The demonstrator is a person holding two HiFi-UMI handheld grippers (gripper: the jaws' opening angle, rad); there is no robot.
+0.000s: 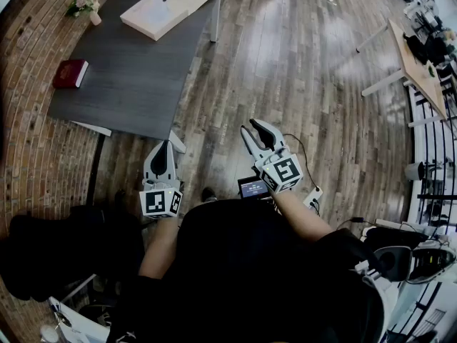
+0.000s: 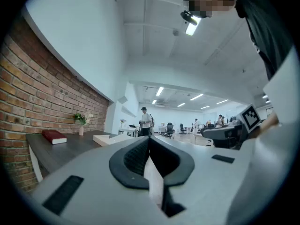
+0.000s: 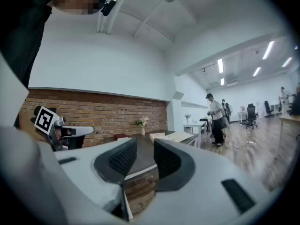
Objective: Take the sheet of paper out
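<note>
Wood floor lies between the person and the dark table (image 1: 136, 77): nothing started. Left gripper (image 1: 162, 148) is pinched together on nothing, right gripper (image 1: 253, 128) spread and empty. The paper is presumably in the white box (image 1: 170, 6), well apart.

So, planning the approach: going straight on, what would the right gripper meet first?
Probably the near edge of the dark table, framed between the open jaws of the right gripper; depth is unclear.
</note>
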